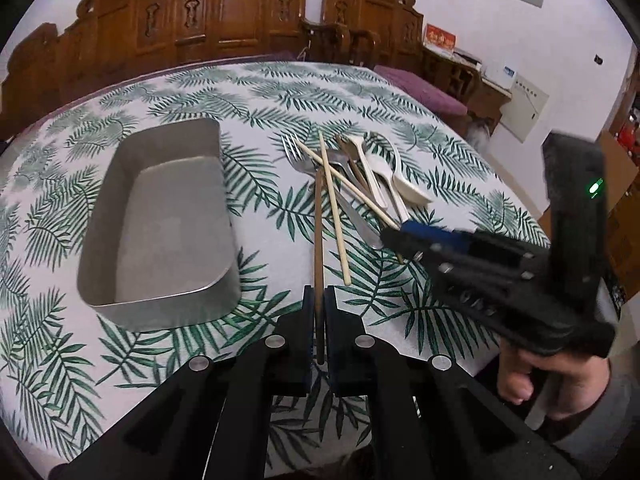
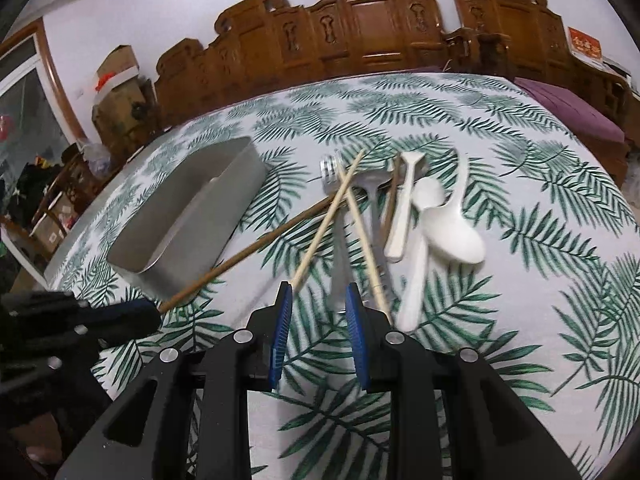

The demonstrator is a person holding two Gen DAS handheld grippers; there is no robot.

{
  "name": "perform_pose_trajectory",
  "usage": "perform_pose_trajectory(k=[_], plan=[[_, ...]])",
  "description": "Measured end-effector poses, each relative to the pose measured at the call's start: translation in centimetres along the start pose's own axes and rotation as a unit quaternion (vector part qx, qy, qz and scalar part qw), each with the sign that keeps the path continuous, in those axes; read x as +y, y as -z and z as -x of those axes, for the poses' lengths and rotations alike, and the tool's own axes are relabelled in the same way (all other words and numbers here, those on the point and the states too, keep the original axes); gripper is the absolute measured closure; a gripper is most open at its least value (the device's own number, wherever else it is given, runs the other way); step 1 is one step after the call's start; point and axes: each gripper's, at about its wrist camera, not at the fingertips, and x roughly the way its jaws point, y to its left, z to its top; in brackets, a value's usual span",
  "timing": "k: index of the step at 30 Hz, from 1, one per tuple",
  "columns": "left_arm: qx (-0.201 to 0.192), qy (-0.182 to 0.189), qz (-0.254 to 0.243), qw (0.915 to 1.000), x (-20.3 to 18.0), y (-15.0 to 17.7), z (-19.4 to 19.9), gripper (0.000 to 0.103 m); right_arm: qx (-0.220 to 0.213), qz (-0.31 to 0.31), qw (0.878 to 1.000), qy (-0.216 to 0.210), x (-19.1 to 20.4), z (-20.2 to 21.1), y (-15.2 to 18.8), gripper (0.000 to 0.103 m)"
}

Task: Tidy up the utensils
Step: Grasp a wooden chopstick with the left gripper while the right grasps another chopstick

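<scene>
Leaf-print tablecloth (image 1: pixel 168 360) before carved wooden chairs (image 1: pixel 224 12); left hand-held gripper (image 1: pixel 319 308) clamps a brown chopstick (image 1: pixel 318 240), right hand-held gripper (image 2: pixel 318 300) half-open.

The rectangular metal tray (image 1: pixel 160 224) sits on the round bench covered with a leaf-print cloth (image 1: pixel 200 92), left of the utensil pile. The pile holds a steel fork (image 1: pixel 294 154), two pale wooden chopsticks (image 1: pixel 334 216), and white plastic spoons (image 1: pixel 404 184), overlapping one another. A dark brown chopstick (image 1: pixel 319 248) runs from the pile back between the pads of the left gripper (image 1: pixel 319 320). The right gripper (image 2: pixel 318 320) is above the near ends of the pile. Carved wooden chairs (image 1: pixel 224 12) stand behind the bench.
</scene>
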Motion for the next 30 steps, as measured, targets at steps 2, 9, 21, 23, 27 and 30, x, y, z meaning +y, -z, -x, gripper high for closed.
perform_pose_trajectory(k=[2,9,21,23,27,30], plan=[[-0.006,0.001,0.003,1.0,0.3,0.0,0.6,0.099,0.008,0.009,1.0,0.001,0.8,-0.5,0.1,0.073],[-0.029,0.002,0.005,0.9996,0.7,-0.5,2.6,0.099,0.027,0.034,0.999,0.013,2.6,-2.3,0.0,0.073],[-0.064,-0.003,0.008,0.9979,1.5,-1.6,6.0,0.099,0.055,0.05,0.996,0.051,2.8,-4.9,-1.1,0.078],[-0.068,-0.006,0.006,0.9977,1.6,-1.7,6.3,0.099,0.058,0.05,0.995,0.066,3.0,-5.1,-1.3,0.086],[-0.071,-0.013,0.01,0.9973,2.3,-1.7,6.7,0.099,0.063,0.033,0.994,0.083,2.3,-5.1,-1.5,0.096],[-0.073,-0.018,0.015,0.9971,3.0,-1.6,6.7,0.099,0.061,0.023,0.994,0.086,2.0,-4.5,-1.3,0.097]])
